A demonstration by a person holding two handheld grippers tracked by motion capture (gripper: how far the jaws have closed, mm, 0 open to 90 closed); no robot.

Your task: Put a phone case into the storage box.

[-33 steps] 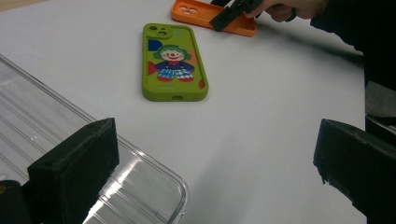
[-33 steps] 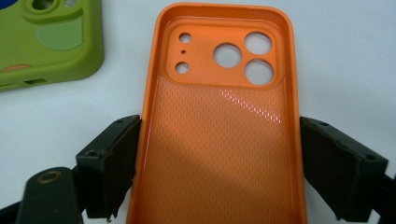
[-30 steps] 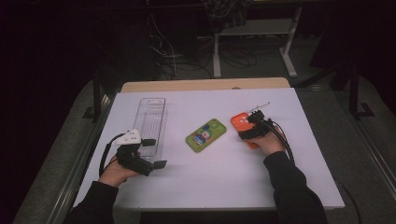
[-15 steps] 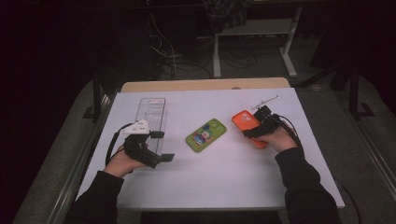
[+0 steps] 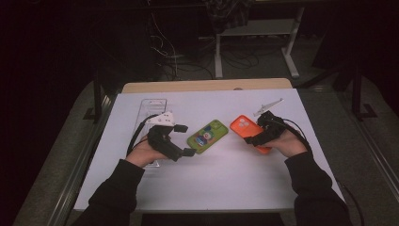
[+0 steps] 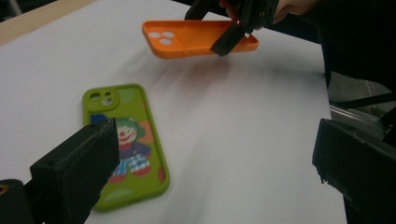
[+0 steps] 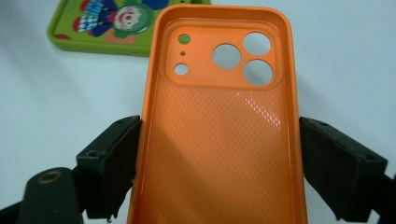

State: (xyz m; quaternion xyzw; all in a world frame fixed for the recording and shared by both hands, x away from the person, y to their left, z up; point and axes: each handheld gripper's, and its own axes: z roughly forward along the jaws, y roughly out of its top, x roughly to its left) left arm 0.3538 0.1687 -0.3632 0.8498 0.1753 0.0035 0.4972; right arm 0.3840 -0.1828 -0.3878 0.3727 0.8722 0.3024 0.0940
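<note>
We see the orange phone case (image 7: 219, 135) gripped across its width by our right tongs (image 5: 261, 135), hollow side up and lifted off the white worktop (image 5: 235, 179). Just left of it lies the green clown case (image 5: 207, 136), flat on the worktop. Left of that green case our left tongs (image 5: 184, 140) gape wide with nothing in them, beside a clear tray (image 5: 151, 104).
</note>
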